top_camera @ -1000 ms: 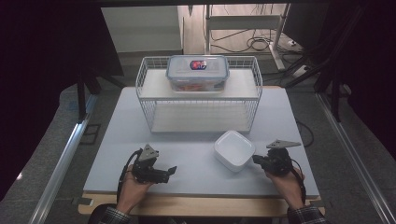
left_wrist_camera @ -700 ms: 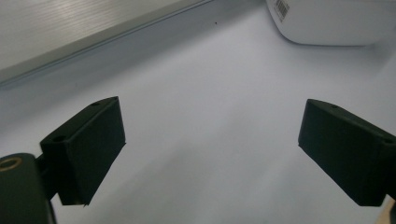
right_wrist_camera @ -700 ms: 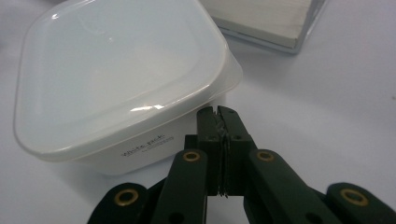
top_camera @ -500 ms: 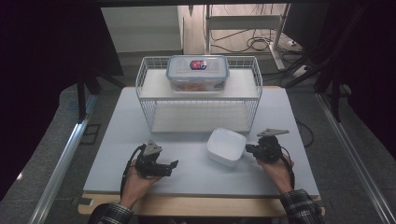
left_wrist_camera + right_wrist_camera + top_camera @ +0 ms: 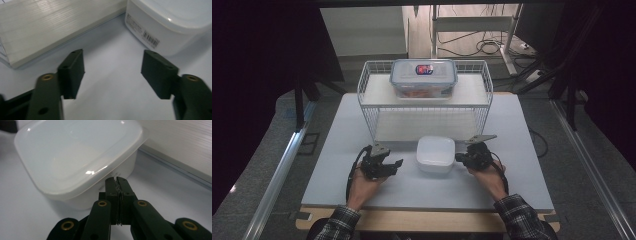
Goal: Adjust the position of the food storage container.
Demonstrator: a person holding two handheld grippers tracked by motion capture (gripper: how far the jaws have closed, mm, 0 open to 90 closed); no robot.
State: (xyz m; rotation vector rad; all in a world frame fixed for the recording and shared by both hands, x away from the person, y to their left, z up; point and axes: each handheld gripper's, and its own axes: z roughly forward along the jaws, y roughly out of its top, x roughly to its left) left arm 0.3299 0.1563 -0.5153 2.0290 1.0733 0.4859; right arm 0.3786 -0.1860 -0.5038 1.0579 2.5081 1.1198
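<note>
White lidded container sits on the worktop just in front of the wire rack. Right claw: jaws pressed together, tips against the container's side wall under the lid rim, nothing between them. Left claw: jaws wide apart, empty, just left of the container. A clear lidded box rests atop the rack.

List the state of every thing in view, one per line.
White tub: lid on, upright on the table.
Clear box: lid clipped shut, on the rack's top shelf.
Wire rack: upright, lower shelf bare.
Left tongs: open, holding nothing.
Right tongs: shut, tips against the tub's side.
</note>
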